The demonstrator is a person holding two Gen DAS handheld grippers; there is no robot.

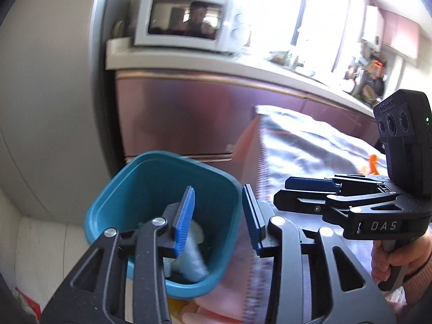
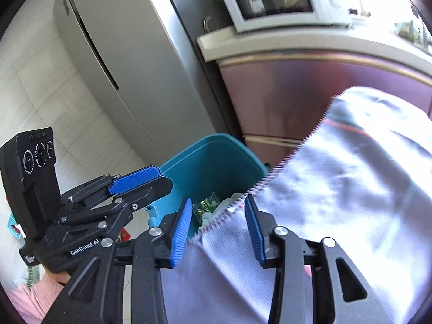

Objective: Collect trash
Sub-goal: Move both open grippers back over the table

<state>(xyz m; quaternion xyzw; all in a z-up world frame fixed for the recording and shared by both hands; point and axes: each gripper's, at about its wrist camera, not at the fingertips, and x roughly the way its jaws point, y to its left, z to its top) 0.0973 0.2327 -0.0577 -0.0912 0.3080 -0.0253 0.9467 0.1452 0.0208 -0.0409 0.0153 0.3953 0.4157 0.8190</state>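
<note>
Both the left gripper (image 1: 218, 221) and right gripper (image 2: 220, 226) gape, pads clear of the silvery crinkled bag (image 2: 351, 175); teal bin (image 1: 151, 178) holds rubbish, rim unobstructed.

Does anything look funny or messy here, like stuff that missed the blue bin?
One thing stands out: a big silvery foil bag lies slanted beside the teal bin, its jagged edge overlapping the rim rather than sitting inside. The left gripper and right gripper are both open, neither pressing on it. Other trash sits in the bin.
</note>
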